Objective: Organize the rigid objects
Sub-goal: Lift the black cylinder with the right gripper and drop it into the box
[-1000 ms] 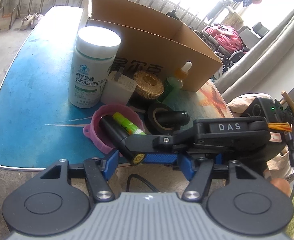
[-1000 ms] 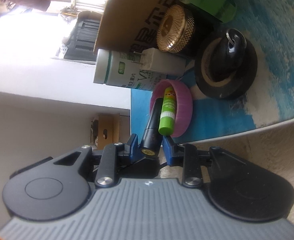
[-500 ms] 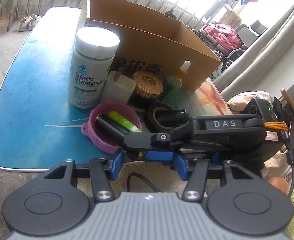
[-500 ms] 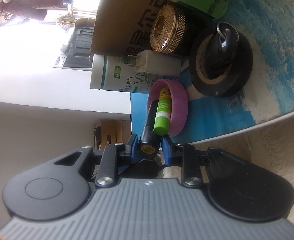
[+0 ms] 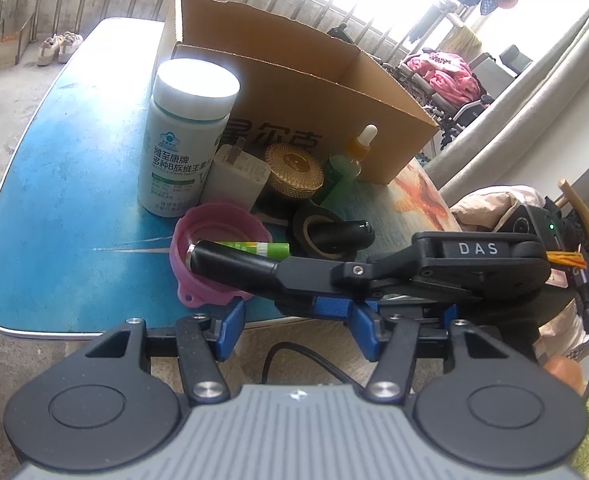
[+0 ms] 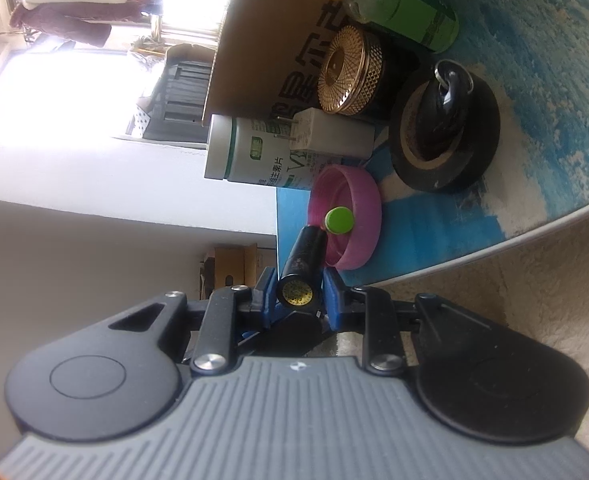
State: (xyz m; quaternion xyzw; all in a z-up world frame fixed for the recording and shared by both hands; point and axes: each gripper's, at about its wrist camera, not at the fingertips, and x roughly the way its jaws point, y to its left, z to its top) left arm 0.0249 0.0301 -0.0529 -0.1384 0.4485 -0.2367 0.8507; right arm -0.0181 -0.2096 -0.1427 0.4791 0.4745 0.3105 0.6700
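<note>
Blue surface (image 5: 62, 184) crowded beside the box (image 5: 294, 92): your right tongs (image 6: 300, 294) clamp the black tube (image 6: 304, 258), tip over the pink bowl (image 6: 358, 216), probably to lift it out; left tongs (image 5: 296, 326) hang half-open, empty.

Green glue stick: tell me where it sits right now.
The green glue stick lies in the pink cup at the table's near edge, beside the black tube held by the right gripper, below the white bottle.
</note>
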